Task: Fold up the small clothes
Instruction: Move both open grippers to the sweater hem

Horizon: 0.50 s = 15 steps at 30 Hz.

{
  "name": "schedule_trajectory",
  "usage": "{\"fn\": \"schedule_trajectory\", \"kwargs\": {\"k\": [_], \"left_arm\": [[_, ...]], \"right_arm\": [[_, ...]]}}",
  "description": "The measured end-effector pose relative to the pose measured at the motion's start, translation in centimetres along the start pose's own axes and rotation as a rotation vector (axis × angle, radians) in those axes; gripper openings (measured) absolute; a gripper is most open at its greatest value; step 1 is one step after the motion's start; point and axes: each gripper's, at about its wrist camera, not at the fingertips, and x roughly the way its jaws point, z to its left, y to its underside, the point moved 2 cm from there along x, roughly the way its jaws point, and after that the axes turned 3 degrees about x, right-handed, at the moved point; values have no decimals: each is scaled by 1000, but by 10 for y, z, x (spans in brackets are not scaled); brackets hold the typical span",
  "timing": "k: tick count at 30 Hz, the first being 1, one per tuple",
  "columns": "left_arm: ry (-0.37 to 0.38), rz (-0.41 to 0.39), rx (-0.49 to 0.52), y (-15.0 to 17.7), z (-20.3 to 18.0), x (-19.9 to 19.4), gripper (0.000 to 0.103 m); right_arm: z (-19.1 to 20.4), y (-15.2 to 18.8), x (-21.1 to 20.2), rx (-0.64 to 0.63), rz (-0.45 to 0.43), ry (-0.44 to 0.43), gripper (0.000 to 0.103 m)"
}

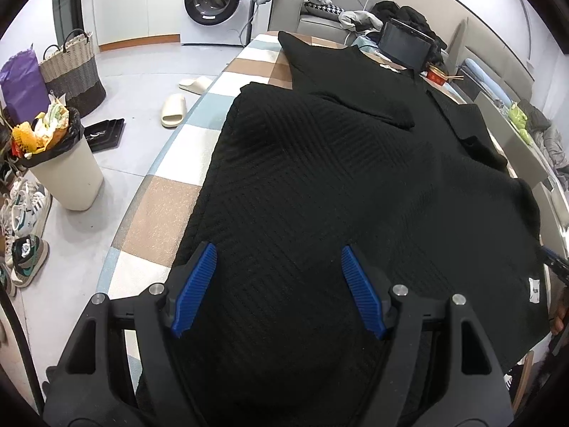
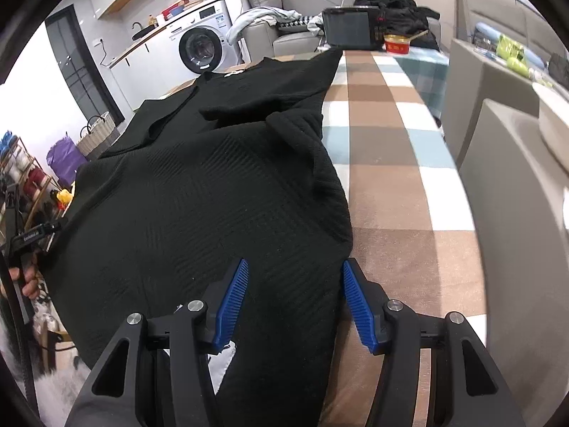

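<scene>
My left gripper (image 1: 275, 290) hangs with its two blue pads spread over one black garment (image 1: 320, 185) lying flat on the checked cloth (image 1: 160, 210). My right gripper (image 2: 293, 302) is likewise spread, gripping nothing, at the garment's right hem, two sleeves folded inward.

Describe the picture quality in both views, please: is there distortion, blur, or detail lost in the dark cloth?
Left wrist view: strong fisheye bend, dark corners; the black garment keeps its woven texture, evenly lit. Right wrist view: same bend; the checked table cover curves, and the grey chair at the right edge is smeared and soft. The washing machine stays fairly sharp.
</scene>
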Motion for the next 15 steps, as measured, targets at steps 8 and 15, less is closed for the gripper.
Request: {"fn": "schedule_trajectory", "kwargs": {"k": [8,15], "left_arm": [[11,12,9,-2,-4,-1,71],[3,6,10,-1,-1,2,70]], "right_arm": [[-8,8,-15,-10,-9,-100,56],[-14,5,-9,16,-11,-84,56]]}}
